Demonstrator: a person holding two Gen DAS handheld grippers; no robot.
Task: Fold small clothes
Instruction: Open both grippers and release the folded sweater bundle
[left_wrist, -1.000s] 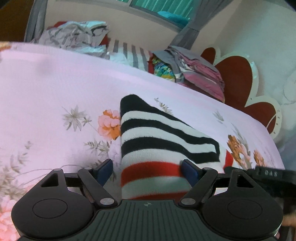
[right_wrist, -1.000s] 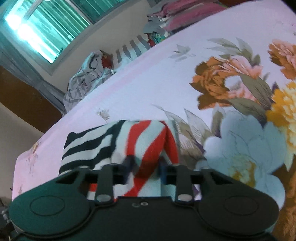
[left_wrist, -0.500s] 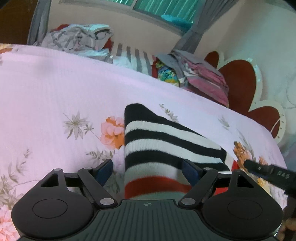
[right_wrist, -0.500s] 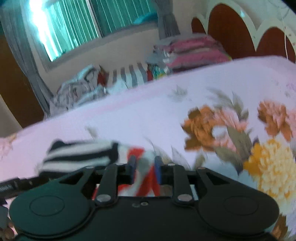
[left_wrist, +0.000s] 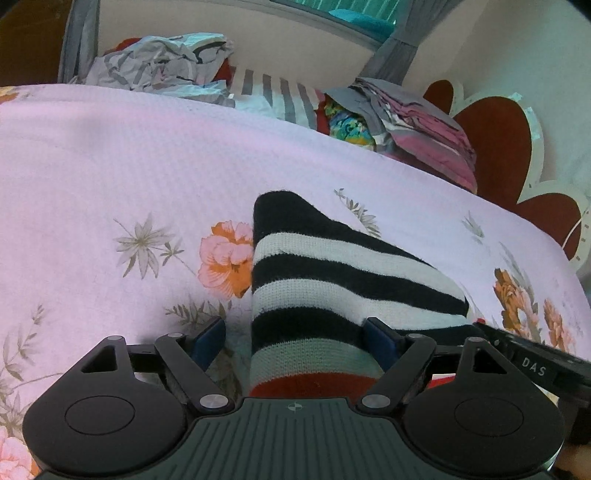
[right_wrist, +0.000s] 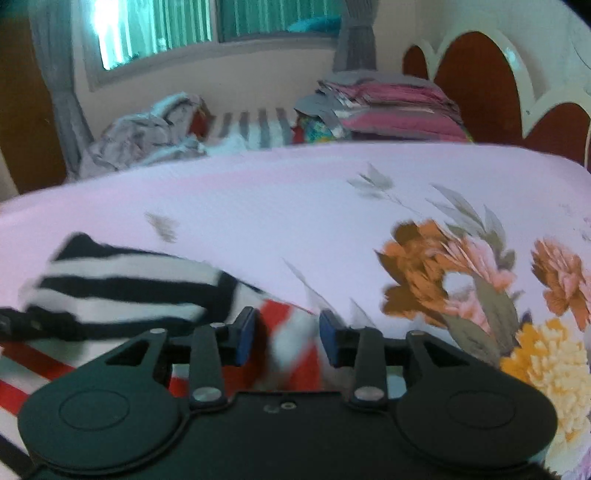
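A small knit garment (left_wrist: 332, 280) with black, white and red stripes lies folded on the pink flowered bedsheet (left_wrist: 110, 166). My left gripper (left_wrist: 295, 343) stands open over its near end; the left pad is clear of the cloth and the right pad sits at its edge. The garment's red and white end (right_wrist: 295, 332) lies between the jaws of my right gripper (right_wrist: 288, 336). Those jaws are opening, and the pads do not press on the cloth. Part of the right gripper's body (left_wrist: 535, 365) shows at the right of the left wrist view.
At the back of the bed lie a crumpled grey heap of clothes (left_wrist: 159, 62), a grey-striped cloth (left_wrist: 280, 96) and a stack of folded pink and grey pieces (right_wrist: 388, 107). A red-brown scalloped headboard (left_wrist: 495, 140) stands at the right. A curtained window (right_wrist: 207, 29) is behind.
My right gripper has rolled level and its jaws have spread off the red-striped end. My left gripper has crept forward over the garment, still wide.
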